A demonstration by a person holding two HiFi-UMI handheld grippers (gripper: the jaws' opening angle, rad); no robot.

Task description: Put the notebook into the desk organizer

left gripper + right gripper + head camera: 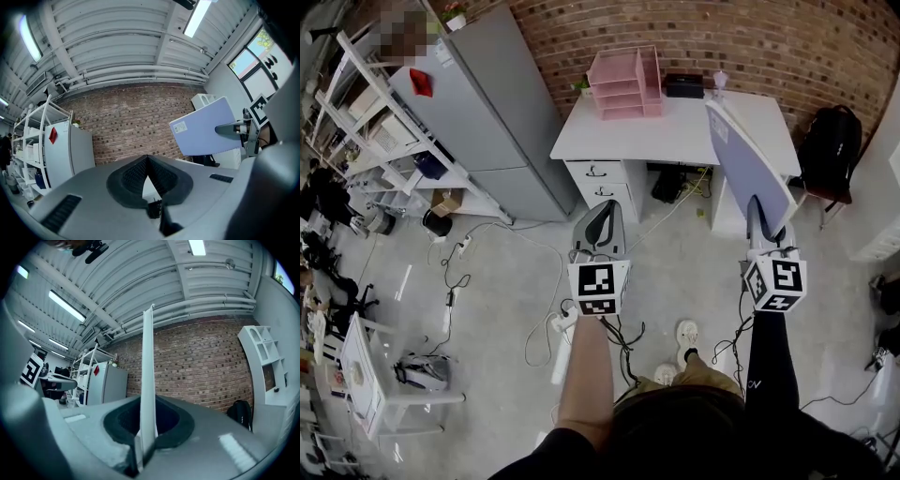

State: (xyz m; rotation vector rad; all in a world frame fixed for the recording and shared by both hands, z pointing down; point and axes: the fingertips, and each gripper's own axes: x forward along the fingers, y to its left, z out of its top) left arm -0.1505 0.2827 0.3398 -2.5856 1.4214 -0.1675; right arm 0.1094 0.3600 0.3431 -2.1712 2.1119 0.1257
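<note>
A lavender notebook (745,155) stands upright on edge in my right gripper (758,221), whose jaws are shut on its lower part. The right gripper view shows it edge-on as a thin pale strip (148,380) rising between the jaws. In the left gripper view its broad cover (206,126) hangs at the right, held by the right gripper (234,130). My left gripper (598,221) is shut with nothing in it, its tips meeting (147,158). The pink desk organizer (626,82) sits at the back of the white desk (675,127), well ahead of both grippers.
A black box (684,84) stands beside the organizer. A tall grey cabinet (497,112) and a white shelf rack (380,122) stand left of the desk. A black backpack (830,141) is at the right. Cables (534,319) trail over the floor.
</note>
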